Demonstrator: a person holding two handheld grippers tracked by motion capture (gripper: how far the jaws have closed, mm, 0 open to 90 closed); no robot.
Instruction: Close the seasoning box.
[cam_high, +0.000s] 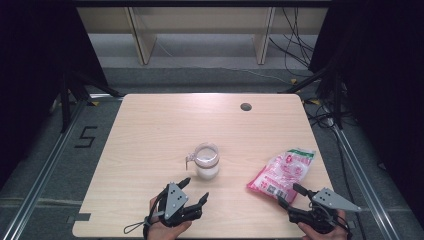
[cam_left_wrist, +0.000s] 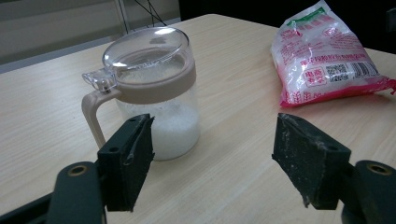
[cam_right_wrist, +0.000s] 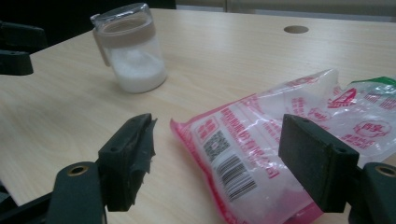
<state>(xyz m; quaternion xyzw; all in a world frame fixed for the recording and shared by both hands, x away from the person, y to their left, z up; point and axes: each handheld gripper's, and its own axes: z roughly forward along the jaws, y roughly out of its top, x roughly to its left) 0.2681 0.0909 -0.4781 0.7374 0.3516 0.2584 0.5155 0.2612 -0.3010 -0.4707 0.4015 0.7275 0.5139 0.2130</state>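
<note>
Both grippers sat at the near edge of the table (cam_high: 150, 125), each in a hand. Left gripper (cam_high: 195, 190): jaws wide, nothing between them, pads clear of everything. Lidded jar (cam_left_wrist: 154, 93) stood upright just ahead of those jaws, closer to the left jaw in the left gripper view, not touching. Jar had a clear dome lid, beige collar and handle, white granules filling roughly the lower part. Handle pointed off to the left in that view.

Right gripper (cam_high: 289, 194): jaws also wide, gripping nothing. Pink-and-white bag (cam_right_wrist: 280, 135) lay flat on the table directly ahead of and partly between those jaws in the right gripper view, barcode end nearest them. Whether the jaw tips touched the bag's near edge, can't tell; the pads weren't pressing on it.

Jar stood well beyond the right jaws, off toward the left one, as seen from the right gripper. Bag lay past the left gripper's right jaw, well apart from the jar. Round grommet hole (cam_high: 245, 106) sat in the table far beyond both sets of jaws.
</note>
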